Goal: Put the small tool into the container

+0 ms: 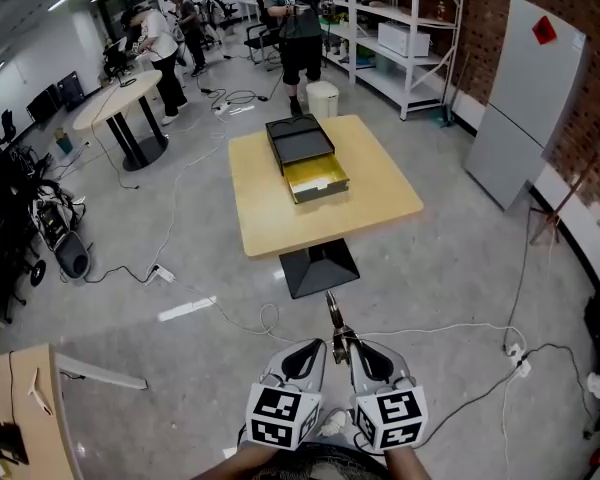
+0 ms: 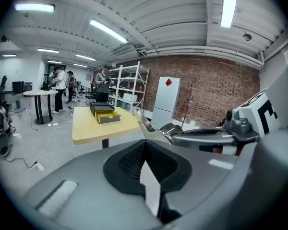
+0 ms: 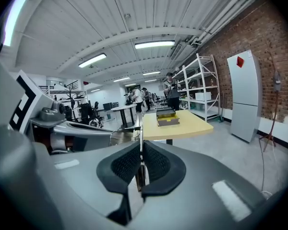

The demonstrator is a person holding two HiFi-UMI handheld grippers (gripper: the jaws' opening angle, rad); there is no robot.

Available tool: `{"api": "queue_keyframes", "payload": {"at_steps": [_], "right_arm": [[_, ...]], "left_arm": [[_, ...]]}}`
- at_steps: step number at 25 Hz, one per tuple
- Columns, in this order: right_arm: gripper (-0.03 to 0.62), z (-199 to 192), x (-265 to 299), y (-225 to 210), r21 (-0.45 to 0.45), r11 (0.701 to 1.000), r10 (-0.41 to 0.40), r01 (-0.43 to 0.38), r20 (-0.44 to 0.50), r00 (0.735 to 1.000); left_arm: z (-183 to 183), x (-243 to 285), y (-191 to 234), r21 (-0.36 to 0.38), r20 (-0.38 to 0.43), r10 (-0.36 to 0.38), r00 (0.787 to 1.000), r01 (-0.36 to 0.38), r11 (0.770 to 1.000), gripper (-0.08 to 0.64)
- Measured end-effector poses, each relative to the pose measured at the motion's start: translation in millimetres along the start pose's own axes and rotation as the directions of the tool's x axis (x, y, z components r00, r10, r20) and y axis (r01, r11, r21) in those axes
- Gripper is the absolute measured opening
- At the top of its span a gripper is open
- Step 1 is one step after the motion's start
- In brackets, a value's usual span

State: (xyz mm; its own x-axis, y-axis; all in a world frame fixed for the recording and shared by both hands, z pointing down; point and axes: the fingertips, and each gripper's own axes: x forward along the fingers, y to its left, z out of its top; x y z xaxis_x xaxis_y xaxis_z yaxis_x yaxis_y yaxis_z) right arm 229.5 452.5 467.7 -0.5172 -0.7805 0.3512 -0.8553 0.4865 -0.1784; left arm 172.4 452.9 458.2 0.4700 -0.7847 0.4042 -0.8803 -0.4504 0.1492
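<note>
The small tool (image 3: 139, 126) is clamped between the jaws of the right gripper (image 3: 141, 157), its tip pointed forward. The left gripper (image 2: 145, 152) is closed on nothing, just beside. The container (image 1: 307, 158) is seen on the table (image 1: 380, 193), well apart from both.

Square wooden table (image 1: 380, 193) mid-floor on black pedestal base (image 1: 318, 266). White bin (image 1: 322, 98) just beyond table's far edge; person (image 1: 300, 18) standing behind bin. Metal shelving (image 1: 405, 38) and white cabinet (image 1: 528, 98) along brick wall (image 1: 590, 8), right side. Oblong white table (image 1: 115, 98) far left, people beside it. Cables (image 1: 450, 333) trailing over grey floor (image 1: 460, 268).
</note>
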Motion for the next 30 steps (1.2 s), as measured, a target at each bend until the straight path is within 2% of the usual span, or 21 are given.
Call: {"api": "queue_keyframes", "payload": {"at_steps": [7,16,22,30], "right_arm": [[0.009,-6,-6,-79,0.026,1.000,0.012,-0.012,-0.002,1.000],[0.009,15,26,-104,0.019,1.000,0.009,-0.009,0.000,1.000],[0.009,31,83,-129,0.018,1.000,-0.008,0.008,-0.010,1.000],[0.009,78,209,-144,0.003,0.999,-0.034,0.034,-0.019,0.999]], "left_arm": [[6,59,-40,0.007,-0.005,0.031,0.999,-0.031,0.999,0.011],[29,97,-26,0.003,-0.003,0.023,1.000,-0.023,1.000,0.011],[45,149,11,-0.006,-0.006,0.001,1.000,-0.001,1.000,0.011],[90,226,116,-0.018,-0.001,-0.026,1.000,0.026,1.000,0.011]]}}
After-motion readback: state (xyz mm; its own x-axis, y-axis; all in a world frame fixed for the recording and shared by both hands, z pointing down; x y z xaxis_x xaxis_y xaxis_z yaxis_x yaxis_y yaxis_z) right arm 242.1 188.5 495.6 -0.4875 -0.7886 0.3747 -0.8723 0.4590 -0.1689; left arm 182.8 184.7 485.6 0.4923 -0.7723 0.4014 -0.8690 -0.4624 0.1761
